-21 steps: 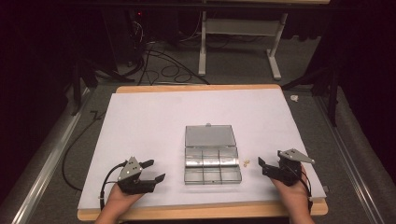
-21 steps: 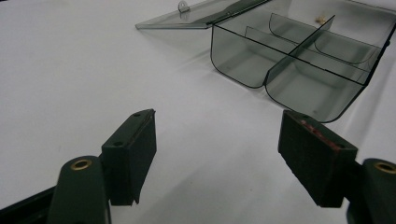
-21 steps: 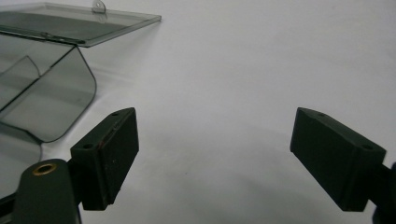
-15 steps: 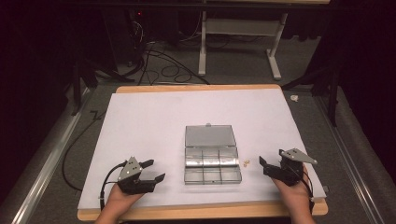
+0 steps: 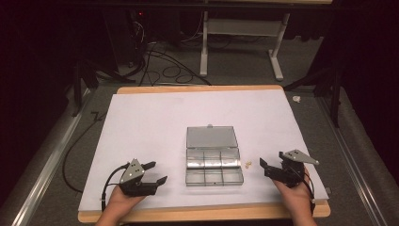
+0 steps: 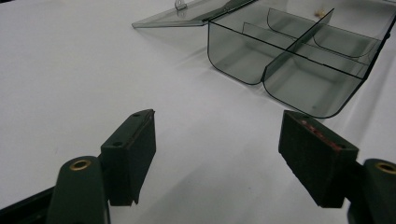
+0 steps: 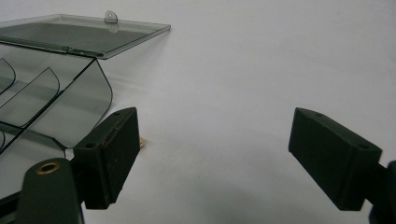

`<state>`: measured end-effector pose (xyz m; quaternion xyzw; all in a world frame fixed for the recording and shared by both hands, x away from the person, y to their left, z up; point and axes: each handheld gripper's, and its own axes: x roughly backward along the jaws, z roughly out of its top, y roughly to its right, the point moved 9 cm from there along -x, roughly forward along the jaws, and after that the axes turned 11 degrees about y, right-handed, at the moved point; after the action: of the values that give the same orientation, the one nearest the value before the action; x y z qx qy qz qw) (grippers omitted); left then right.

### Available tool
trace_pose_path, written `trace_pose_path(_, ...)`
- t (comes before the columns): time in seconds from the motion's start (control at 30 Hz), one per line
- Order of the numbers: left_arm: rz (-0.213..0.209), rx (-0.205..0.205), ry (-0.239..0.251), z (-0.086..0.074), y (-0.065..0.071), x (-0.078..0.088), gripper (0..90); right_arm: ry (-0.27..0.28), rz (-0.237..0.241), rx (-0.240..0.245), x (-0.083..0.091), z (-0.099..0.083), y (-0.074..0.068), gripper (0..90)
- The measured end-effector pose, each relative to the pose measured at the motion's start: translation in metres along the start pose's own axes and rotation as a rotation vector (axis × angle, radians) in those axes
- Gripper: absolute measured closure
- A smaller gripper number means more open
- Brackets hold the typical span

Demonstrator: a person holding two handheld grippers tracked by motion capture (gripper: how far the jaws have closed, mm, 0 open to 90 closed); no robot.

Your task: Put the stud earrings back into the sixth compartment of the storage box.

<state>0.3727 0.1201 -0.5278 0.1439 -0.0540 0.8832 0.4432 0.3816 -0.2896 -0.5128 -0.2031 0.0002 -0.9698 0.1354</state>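
On white table [image 5: 141,122], clear six-compartment box [image 5: 214,167] lies open; both hand-held grippers gape empty

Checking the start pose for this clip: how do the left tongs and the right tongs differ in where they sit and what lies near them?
The left tongs sit apart from the clear compartment box, at its left; the right tongs sit closer, at its right. A small tan piece lies just ahead of the right tongs; bare white table cover lies ahead of the left tongs. Both are open, empty and point toward the box.
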Motion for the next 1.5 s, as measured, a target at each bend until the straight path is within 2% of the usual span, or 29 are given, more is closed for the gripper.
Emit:
trace_pose_path(0.27, 0.001, -0.002, -0.002, 0.000, 0.000, 0.000, 28.2, -0.046, 0.000, -0.008, 0.001, -0.001, 0.000, 25.1)
trace_pose_path(0.57, -0.001, -0.003, -0.004, 0.000, 0.001, 0.000, 28.2, -0.063, 0.019, 0.023, 0.004, -0.001, -0.006, 33.2)
trace_pose_path(0.73, -0.003, -0.004, -0.005, 0.000, 0.001, 0.000, 28.2, -0.101, 0.030, 0.032, 0.004, -0.005, -0.007, 34.0)
trace_pose_path(1.23, -0.006, -0.005, -0.006, -0.001, 0.001, -0.001, 28.2, -0.162, 0.033, 0.063, 0.012, -0.005, -0.005, 35.0)
trace_pose_path(1.5, -0.009, -0.010, -0.012, -0.001, 0.002, -0.001, 28.2, -0.172, 0.049, 0.064, 0.017, -0.003, -0.006, 40.1)
